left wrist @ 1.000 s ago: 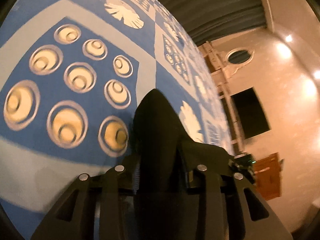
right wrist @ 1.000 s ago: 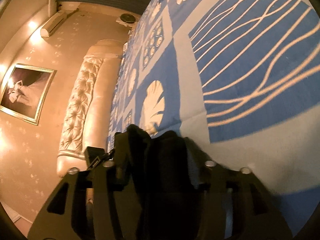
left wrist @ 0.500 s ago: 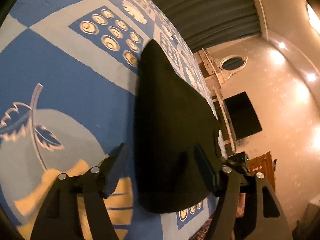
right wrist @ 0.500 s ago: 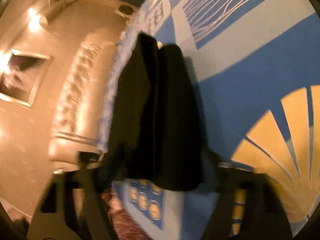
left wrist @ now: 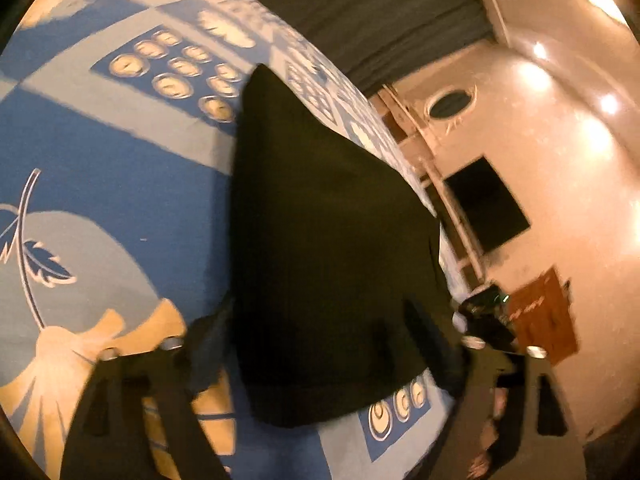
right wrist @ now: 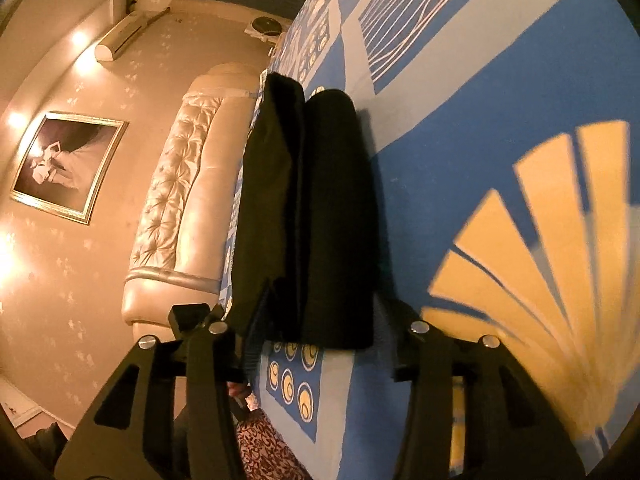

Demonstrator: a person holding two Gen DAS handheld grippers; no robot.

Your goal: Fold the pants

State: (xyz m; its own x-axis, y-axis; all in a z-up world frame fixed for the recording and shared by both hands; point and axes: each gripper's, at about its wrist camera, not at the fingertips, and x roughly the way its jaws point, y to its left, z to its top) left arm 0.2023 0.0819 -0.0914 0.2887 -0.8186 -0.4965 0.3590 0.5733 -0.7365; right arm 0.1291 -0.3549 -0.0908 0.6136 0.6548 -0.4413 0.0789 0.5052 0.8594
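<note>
- pants (left wrist: 332, 248) folded, black, flat on blue bedspread (left wrist: 112, 184)
- left gripper (left wrist: 324, 332) jaws just opening, wide, straddling pants' near edge; pads off cloth
- right gripper (right wrist: 320, 320) jaws apart; pants' near end between, not pinched

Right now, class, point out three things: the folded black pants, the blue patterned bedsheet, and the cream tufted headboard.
folded black pants (right wrist: 320, 220): right wrist view, middle of the dark folded stack.
blue patterned bedsheet (left wrist: 120, 168): left wrist view, plain blue patch beside the pants.
cream tufted headboard (right wrist: 180, 200): right wrist view, buttoned padded face.

Matt black cloth pants (left wrist: 328, 248); glossy tufted headboard (right wrist: 188, 208)
</note>
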